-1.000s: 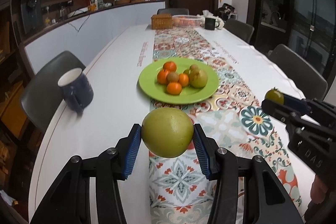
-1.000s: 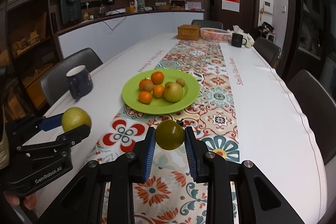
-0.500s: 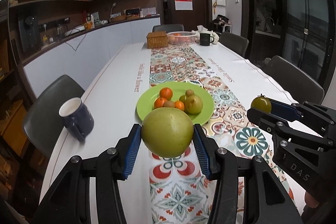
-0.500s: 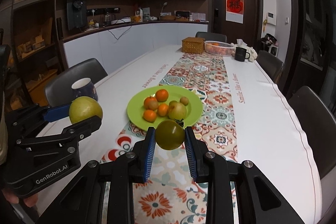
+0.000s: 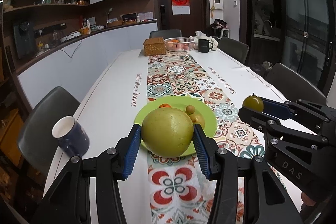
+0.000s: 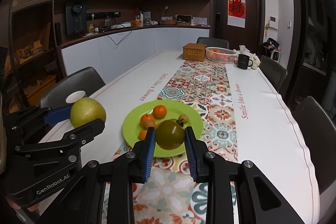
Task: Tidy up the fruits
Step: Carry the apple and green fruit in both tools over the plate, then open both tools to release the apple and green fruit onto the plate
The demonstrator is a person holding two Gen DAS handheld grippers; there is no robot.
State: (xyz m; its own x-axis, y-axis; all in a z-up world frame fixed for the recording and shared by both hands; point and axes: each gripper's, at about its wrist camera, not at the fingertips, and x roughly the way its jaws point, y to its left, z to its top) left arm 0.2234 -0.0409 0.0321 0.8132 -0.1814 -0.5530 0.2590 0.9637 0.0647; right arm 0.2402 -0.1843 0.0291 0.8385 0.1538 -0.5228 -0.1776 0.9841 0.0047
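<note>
My left gripper is shut on a large yellow-green pomelo, held above the table in front of the green plate. My right gripper is shut on a small green tomato with a stem, also raised before the plate. The plate holds several tangerines, a kiwi and a pear. Each gripper shows in the other's view: the right one with the tomato, the left one with the pomelo.
A navy mug stands on the white tablecloth left of the plate. A patterned runner runs down the table. At the far end stand a wicker box, a white fruit basket and a black mug. Grey chairs line both sides.
Both grippers have lifted and drawn back from the plate with their fruit still held. The plate now sits lower and partly behind the held fruit in each view.
</note>
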